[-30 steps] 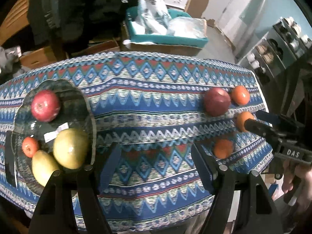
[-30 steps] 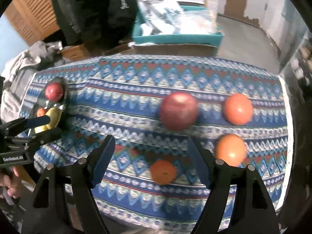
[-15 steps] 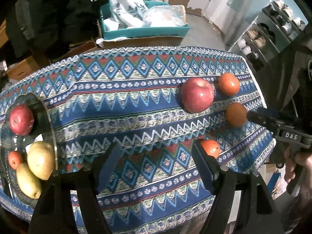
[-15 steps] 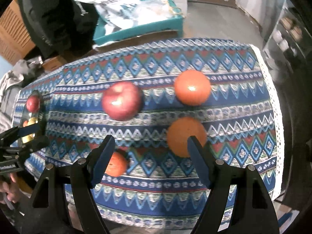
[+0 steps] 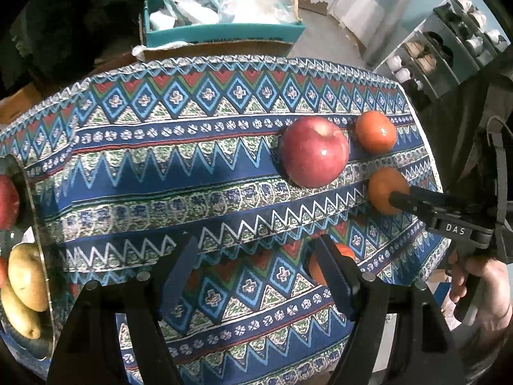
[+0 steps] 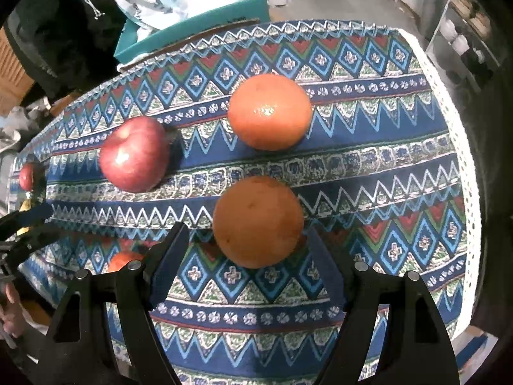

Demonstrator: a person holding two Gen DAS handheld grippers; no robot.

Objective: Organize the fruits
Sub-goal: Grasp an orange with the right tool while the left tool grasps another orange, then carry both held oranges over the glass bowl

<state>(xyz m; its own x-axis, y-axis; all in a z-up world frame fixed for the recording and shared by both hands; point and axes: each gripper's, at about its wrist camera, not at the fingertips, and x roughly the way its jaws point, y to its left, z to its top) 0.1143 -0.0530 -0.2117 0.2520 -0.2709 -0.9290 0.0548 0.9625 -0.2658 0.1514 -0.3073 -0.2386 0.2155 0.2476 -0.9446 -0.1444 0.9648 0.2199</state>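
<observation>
A red apple lies on the patterned tablecloth, with an orange beside it and another orange nearer. A small orange is half hidden by my left gripper's finger. My left gripper is open and empty. My right gripper is open, its fingers on either side of the near orange, not closed on it. The far orange and apple lie beyond. A glass plate at the left holds pears and a red apple.
A teal box with bags stands behind the table. A shelf unit stands at the right. The table's right edge is close to the oranges. The right gripper shows at the right of the left wrist view.
Both grippers have moved right and closer to the loose fruit. The right gripper has come down around the near orange. The plate has slid toward the left edge of view.
</observation>
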